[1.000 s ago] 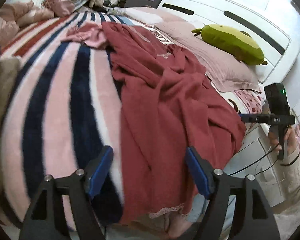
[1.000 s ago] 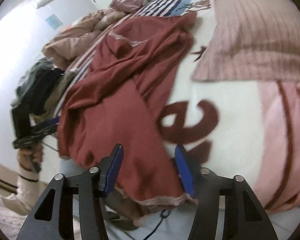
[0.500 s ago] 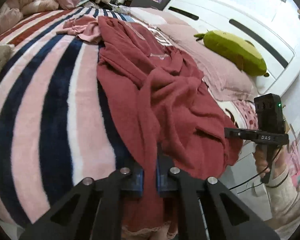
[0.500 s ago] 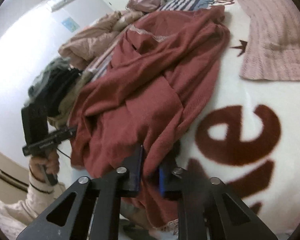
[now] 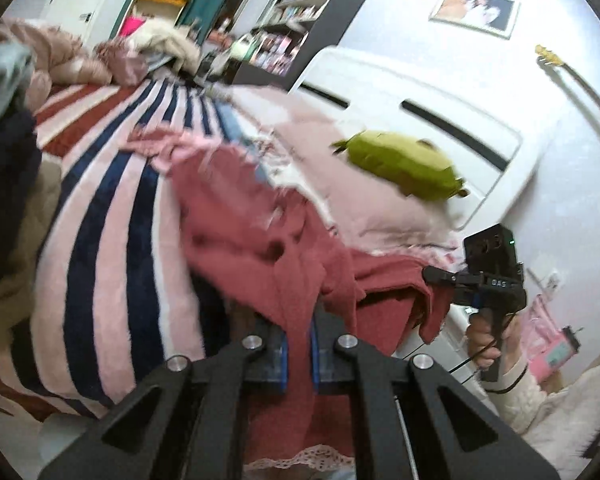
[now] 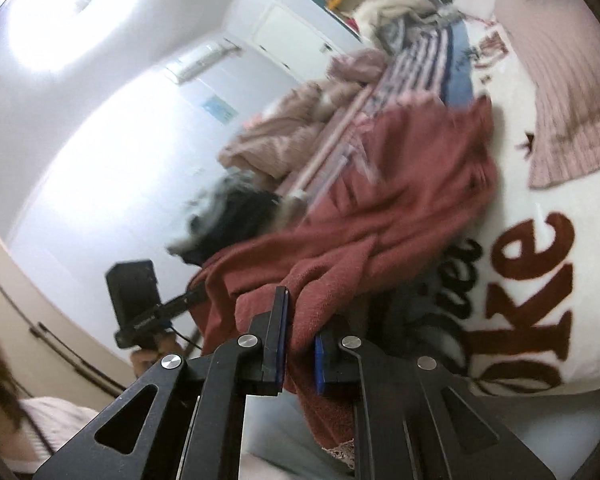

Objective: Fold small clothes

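- The red garment (image 5: 260,236) lies crumpled on the striped blanket (image 5: 100,240), its long axis running from the near bed edge away toward the green plush toy (image 5: 400,164).
- Left gripper (image 5: 299,354): clenched on the garment's near hem.
- Right gripper (image 6: 300,354): clenched on the same hem, beside the blanket's edge.

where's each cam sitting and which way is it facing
Left wrist: on the left gripper, facing along the striped blanket toward the headboard; the person's right hand shows.
Right wrist: on the right gripper, facing across the bed toward the wall; the left hand shows.
Shared: the red garment, pinched by both grippers.
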Tool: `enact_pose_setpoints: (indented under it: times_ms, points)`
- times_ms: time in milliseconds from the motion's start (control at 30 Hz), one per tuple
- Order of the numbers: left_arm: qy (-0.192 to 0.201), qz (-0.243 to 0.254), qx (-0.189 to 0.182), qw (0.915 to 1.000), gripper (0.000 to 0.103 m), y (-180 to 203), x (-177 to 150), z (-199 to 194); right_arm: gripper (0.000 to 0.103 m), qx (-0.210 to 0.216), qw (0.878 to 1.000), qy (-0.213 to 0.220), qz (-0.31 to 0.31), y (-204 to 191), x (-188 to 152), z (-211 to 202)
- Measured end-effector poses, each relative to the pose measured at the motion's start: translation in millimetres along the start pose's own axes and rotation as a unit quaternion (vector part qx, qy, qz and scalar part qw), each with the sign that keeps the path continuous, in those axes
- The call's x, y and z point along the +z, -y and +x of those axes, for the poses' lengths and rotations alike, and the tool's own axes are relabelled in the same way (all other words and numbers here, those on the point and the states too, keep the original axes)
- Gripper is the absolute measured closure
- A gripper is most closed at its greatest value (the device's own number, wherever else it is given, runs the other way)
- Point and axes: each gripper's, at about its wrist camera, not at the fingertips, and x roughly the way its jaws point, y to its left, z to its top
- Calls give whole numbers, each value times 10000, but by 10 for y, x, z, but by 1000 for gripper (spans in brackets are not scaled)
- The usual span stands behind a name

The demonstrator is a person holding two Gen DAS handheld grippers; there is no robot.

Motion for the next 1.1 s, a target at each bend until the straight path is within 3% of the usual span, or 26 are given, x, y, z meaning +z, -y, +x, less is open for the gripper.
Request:
enact_pose_setpoints:
  times_ms: [100, 200, 367, 500, 633, 700, 733, 767, 833, 1000, 1100]
  points:
    - [109, 131, 171, 9997, 98, 45, 154, -43, 98, -241, 9994, 177, -157, -163, 116, -51]
    - [67, 256, 497, 9984, 98, -67, 358, 166, 98, -655, 9973, 258, -201, -153, 358, 101]
    - [-229, 184, 1104, 9934, 97, -581, 807, 954, 98, -1389, 9903, 103, -5, 329, 940, 534]
    - [-856, -6, 1333, 9874, 96, -1061, 991, 1778, 98, -2127, 9761, -362, 276, 881, 1264, 1014]
    - [-1350, -200, 1329, 9817, 92, -1342, 825, 2193, 95, -2478, 9634, -942, 395, 1250, 1187, 1324]
    - [-1257, -328, 1098, 9854, 83, -1365, 809, 2095, 88, -2314, 9678, -882, 457, 1266, 1144, 1255]
    - [-1215, -371, 964, 9872, 66, -1355, 812, 1996, 73, -2222, 9698, -878, 487, 1246, 1137, 1192]
    - [-1137, -398, 878, 9888, 44, -1341, 817, 1876, 53, -2174, 9710, -856, 504, 1217, 1123, 1118]
    - [-923, -289, 732, 9926, 28, -1276, 796, 1548, 40, -2144, 9730, -769, 380, 1086, 1066, 919]
    - [-1245, -244, 699, 9894, 27, -1275, 553, 1159, 39, -1908, 9768, -925, 306, 896, 731, 488]
    - [-1561, -256, 678, 9851, 27, -1275, 246, 1132, 38, -2043, 9708, -1230, 245, 873, 461, 438]
